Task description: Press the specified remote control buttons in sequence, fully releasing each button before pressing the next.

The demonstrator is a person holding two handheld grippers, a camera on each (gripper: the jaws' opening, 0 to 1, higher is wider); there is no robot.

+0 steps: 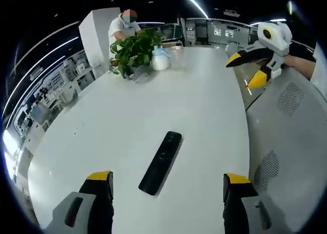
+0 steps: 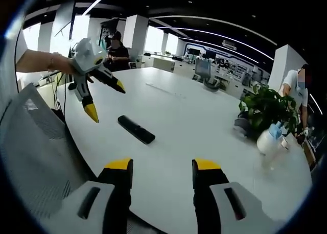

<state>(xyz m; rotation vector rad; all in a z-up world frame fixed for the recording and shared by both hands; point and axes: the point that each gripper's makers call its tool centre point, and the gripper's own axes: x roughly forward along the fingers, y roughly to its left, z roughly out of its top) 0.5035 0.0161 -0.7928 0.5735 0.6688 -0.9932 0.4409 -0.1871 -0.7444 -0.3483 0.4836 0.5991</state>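
A black remote control (image 1: pixel 161 162) lies flat on the white table (image 1: pixel 199 96), lengthwise between and just ahead of the jaws of my left gripper (image 1: pixel 167 185), which is open and holds nothing. My right gripper (image 1: pixel 246 70) hovers at the table's far right edge, open, with its yellow tips spread. In the right gripper view the remote (image 2: pixel 136 129) lies ahead and to the left of my open right gripper (image 2: pixel 162 167). The left gripper (image 2: pixel 106 99) hangs above the table's left edge, held by a hand, its jaws apart.
A potted green plant (image 1: pixel 134 49) and a white spray bottle (image 1: pixel 160 59) stand at the table's far end; they show again as plant (image 2: pixel 265 107) and bottle (image 2: pixel 270 138). A grey mesh chair (image 1: pixel 291 132) stands beside the table. People stand beyond it.
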